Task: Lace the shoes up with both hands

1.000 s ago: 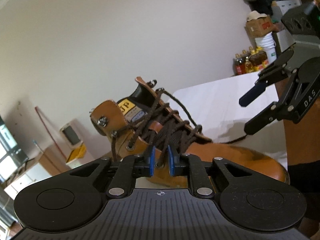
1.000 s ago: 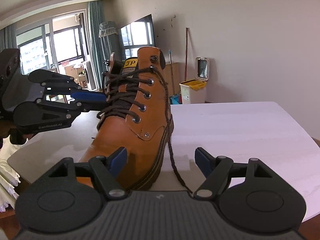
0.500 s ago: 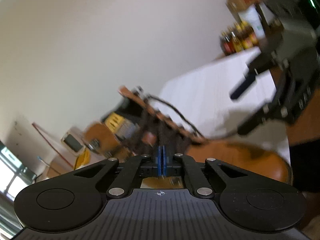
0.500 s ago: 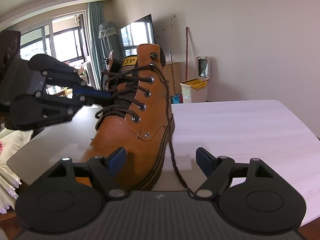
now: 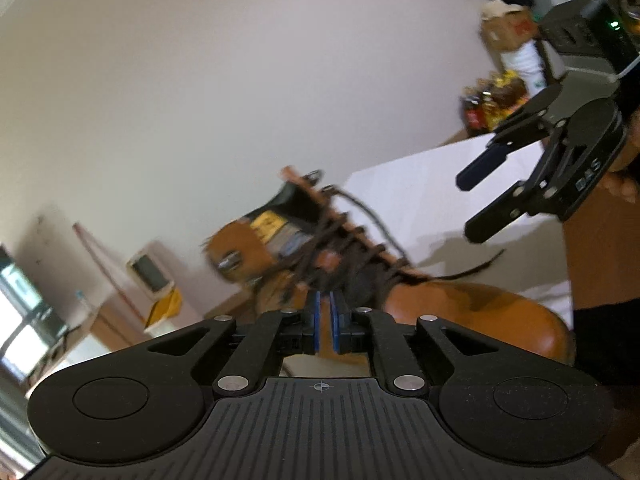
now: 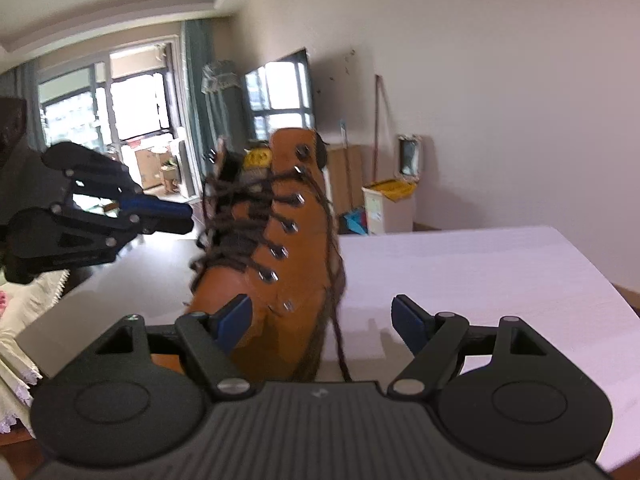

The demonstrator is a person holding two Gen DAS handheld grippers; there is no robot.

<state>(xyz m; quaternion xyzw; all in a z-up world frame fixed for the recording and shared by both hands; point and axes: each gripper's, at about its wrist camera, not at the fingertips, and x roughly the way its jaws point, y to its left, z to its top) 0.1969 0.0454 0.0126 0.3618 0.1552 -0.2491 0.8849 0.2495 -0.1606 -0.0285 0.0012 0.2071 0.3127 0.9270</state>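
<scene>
A tan leather boot [image 6: 296,264] with dark brown laces stands on the white table [image 6: 480,272], toe toward my right gripper. My right gripper [image 6: 320,314] is wide open just in front of the toe. A loose lace end [image 6: 340,344] hangs down the boot's side between its fingers. In the left wrist view the boot [image 5: 472,308] is blurred. My left gripper [image 5: 324,320] sits at the laced front with its blue pads almost together, a thin gap left, seemingly pinching a lace strand. The left gripper [image 6: 176,216] also shows beside the laces, and the right gripper [image 5: 476,200] hovers open over the table [image 5: 420,192].
A white bin with a yellow lid [image 6: 390,208] and a broom stand by the far wall. Bottles and boxes [image 5: 492,104] are behind the table. A lace cloth [image 6: 24,320] hangs at the left. Bare table lies right of the boot.
My left gripper went from open around the crossed laces to nearly shut on them and has tilted, blurring its view. The right gripper stays open and has shifted slightly.
</scene>
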